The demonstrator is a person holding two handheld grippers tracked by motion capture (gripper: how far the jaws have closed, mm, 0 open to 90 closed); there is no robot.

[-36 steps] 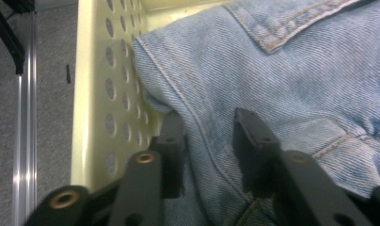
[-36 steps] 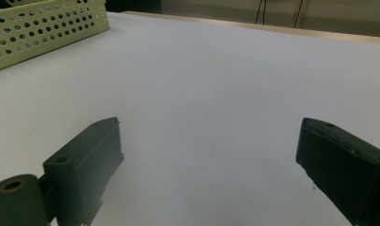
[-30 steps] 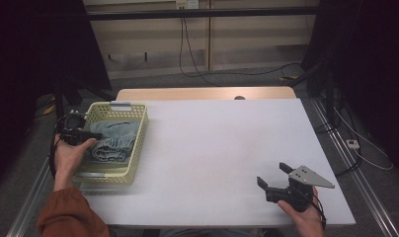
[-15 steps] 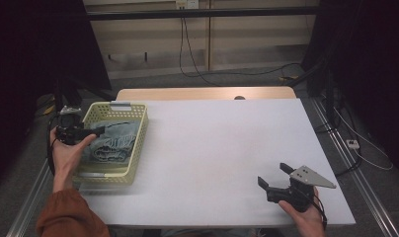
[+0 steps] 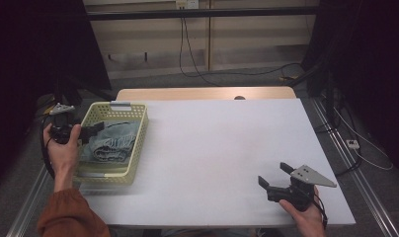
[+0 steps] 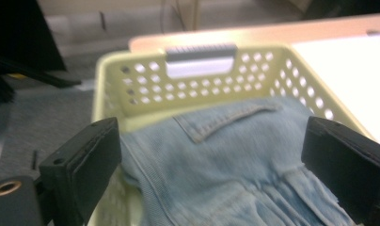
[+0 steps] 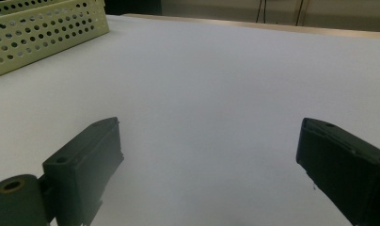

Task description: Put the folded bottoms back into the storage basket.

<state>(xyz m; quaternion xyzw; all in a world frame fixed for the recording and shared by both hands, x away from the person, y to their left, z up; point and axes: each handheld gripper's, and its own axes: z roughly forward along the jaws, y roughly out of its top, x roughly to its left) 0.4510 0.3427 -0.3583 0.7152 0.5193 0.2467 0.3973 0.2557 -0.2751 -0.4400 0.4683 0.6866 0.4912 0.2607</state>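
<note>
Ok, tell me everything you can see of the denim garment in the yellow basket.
The light blue denim garment looks like faded jeans, loosely folded and rumpled, with stitched seams and a pocket edge facing up. It lies inside the pale yellow perforated plastic basket at the table's left edge, resting against the basket's walls. The left gripper hangs open just above it; its jaws have just been opening and do not press on the cloth.

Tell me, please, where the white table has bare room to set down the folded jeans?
The white table lies bare from the pale yellow perforated plastic basket across to the right gripper at the near right corner. It is crowded inside the basket, where folded light-blue denim jeans lie beneath the open left gripper.
</note>
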